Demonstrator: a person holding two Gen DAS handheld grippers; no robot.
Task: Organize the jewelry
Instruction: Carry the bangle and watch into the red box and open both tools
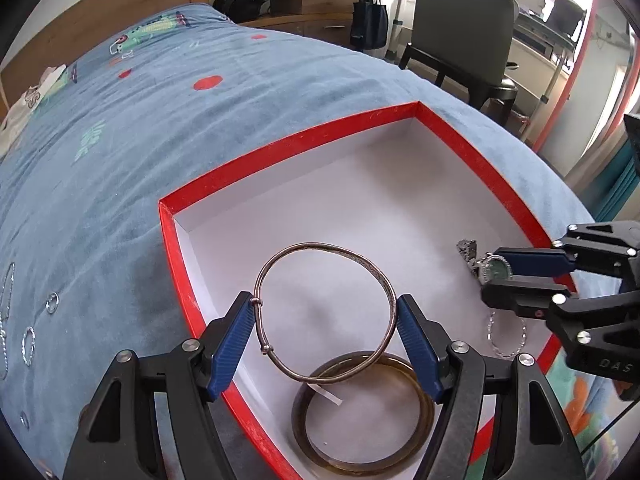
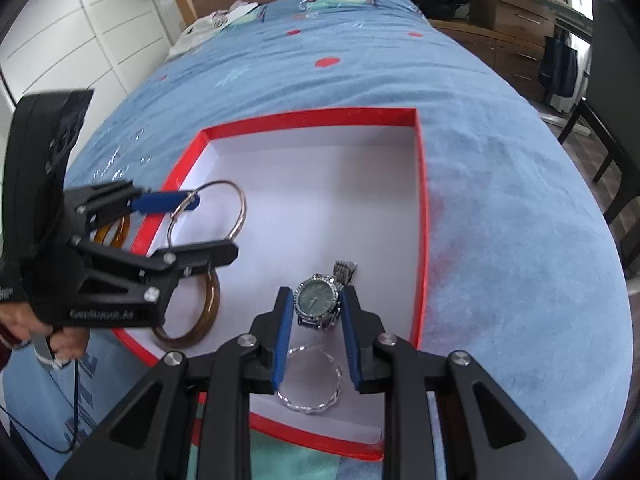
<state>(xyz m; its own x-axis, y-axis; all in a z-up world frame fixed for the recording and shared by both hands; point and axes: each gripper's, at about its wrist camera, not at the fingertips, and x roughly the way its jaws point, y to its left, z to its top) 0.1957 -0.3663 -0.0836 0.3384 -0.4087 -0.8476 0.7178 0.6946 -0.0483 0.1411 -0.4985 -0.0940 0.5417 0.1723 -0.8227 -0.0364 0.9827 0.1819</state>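
1. Left claw pinches a thin silver bangle above the red box.
2. Right claw grips a wristwatch, apparently just above the box floor.
3. Amber bangle and twisted silver bracelet lie inside.

Lettering "DAS" is read on the right gripper body; the left gripper's marking is blurred.

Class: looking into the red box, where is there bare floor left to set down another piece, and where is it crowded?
Free: the white floor toward the far corners of the red box. Crowded: the near end, holding the amber bangle, twisted silver bracelet, the watch and the silver bangle in the grippers.
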